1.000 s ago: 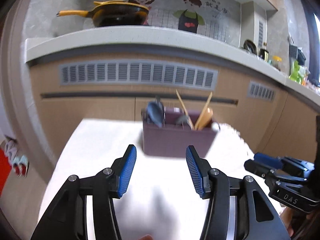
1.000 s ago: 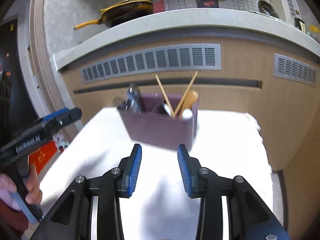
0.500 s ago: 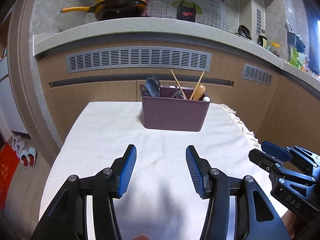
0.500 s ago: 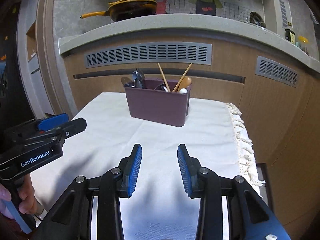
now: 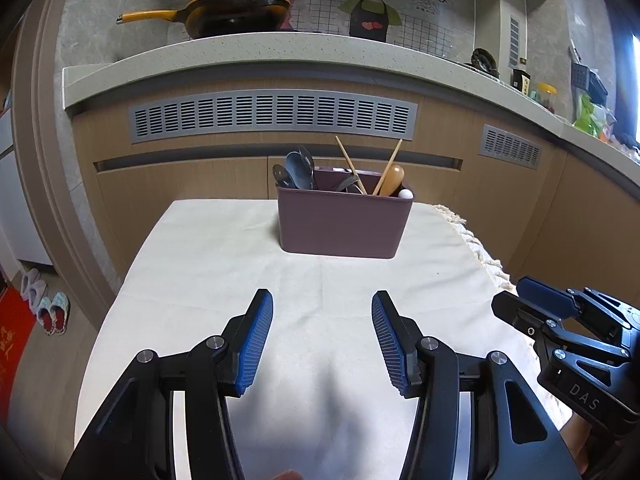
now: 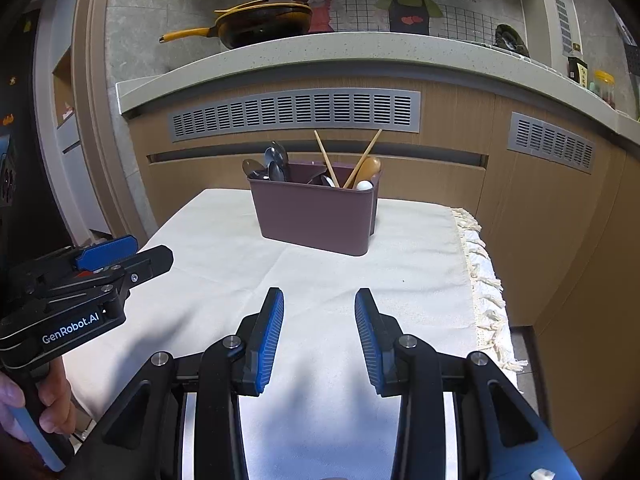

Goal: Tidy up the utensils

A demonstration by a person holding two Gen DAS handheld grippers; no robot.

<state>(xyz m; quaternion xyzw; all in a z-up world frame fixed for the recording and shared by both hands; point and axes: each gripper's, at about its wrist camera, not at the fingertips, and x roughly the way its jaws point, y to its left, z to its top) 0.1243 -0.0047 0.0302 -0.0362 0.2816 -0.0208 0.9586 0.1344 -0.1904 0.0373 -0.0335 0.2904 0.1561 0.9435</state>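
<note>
Both grippers have drawn back from the caddy [image 5: 344,224] since a second ago, and it now sits sharp and smaller at the cloth's [image 5: 208,264] far end. Left gripper [image 5: 322,340] hangs with jaws well apart and empty; right gripper [image 6: 319,334] is likewise parted, holding nothing, both well short of the caddy. Spoons [image 5: 298,170] stand in the caddy's left part, chopsticks [image 5: 370,164] and a wooden spoon [image 5: 393,178] to its right. I'd approach from above, pick one handle clear of its neighbours, and steady the caddy with the other gripper.
</note>
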